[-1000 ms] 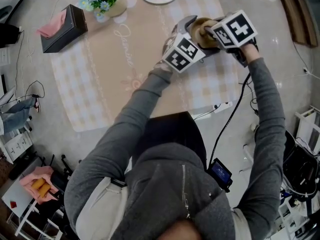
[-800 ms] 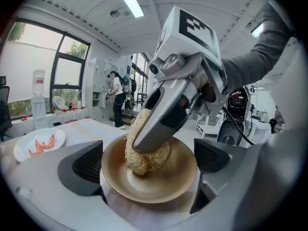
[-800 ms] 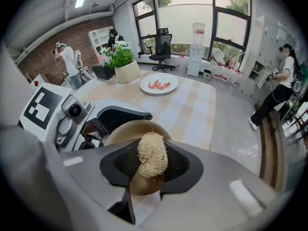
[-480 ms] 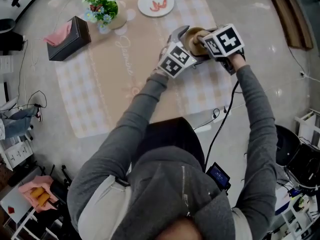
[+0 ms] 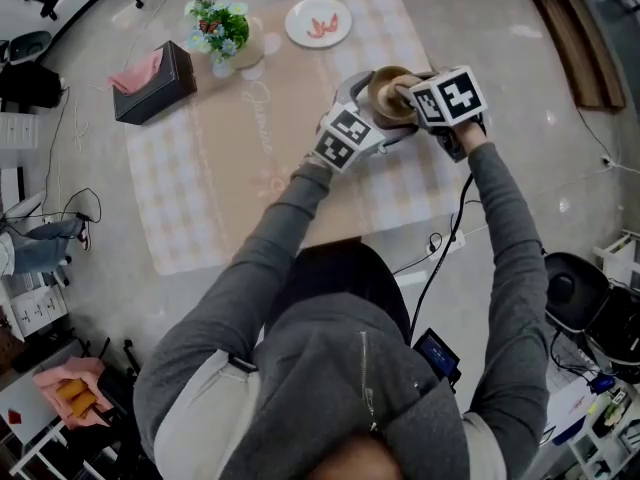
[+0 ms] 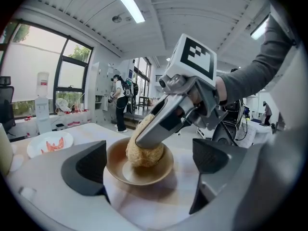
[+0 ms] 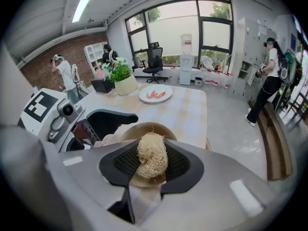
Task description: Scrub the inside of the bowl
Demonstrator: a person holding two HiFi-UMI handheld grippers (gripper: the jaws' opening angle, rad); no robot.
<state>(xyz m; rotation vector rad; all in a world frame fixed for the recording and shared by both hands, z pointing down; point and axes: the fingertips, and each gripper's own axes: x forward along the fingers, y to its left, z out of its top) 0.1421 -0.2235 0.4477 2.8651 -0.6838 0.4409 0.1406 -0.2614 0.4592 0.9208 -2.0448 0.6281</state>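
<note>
The right hand-held gripper (image 7: 152,171) is clamped on a straw-coloured scrub ball (image 6: 144,152), pressing it down against the inner wall of the brown bowl (image 6: 118,165). The bowl stands on the checked cloth of the desk (image 5: 250,158), between the wide-apart jaws of the left hand-held gripper (image 6: 148,176). A white plate (image 5: 318,21) lies further back on the desk
</note>
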